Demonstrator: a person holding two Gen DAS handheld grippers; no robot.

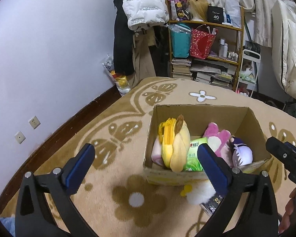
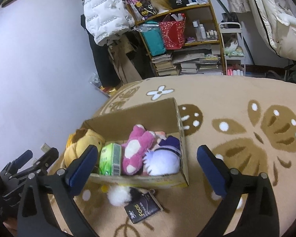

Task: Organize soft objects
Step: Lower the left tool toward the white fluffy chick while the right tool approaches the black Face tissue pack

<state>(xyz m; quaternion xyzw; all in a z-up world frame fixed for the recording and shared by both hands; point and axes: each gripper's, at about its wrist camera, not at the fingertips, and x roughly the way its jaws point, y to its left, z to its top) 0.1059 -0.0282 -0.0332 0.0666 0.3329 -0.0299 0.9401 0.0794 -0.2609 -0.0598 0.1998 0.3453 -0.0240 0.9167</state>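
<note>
An open cardboard box [image 1: 203, 107] [image 2: 132, 109] stands on the patterned rug. Inside it lie a yellow plush [image 1: 175, 148] [image 2: 82, 144], a green tissue pack [image 1: 193, 158] [image 2: 110, 158], a pink plush [image 1: 217, 140] [image 2: 138, 148] and a purple-and-white plush [image 1: 242, 154] [image 2: 163, 162]. A white fluffy toy [image 1: 201, 193] [image 2: 118, 195] and a black packet [image 2: 144, 209] lie on the rug against the box's near wall. My left gripper [image 1: 146, 150] hangs open before the box's left corner, empty. My right gripper [image 2: 148, 150] is open over the box's near right side, pads touching nothing.
The tan rug [image 2: 236, 90] spreads wide to the right of the box. A lilac wall [image 1: 39, 59] with sockets [image 1: 34, 122] runs along the left. Behind stand a crowded wooden shelf [image 1: 205, 45], a hanging white jacket [image 1: 144, 2] and pale bedding [image 1: 290, 45].
</note>
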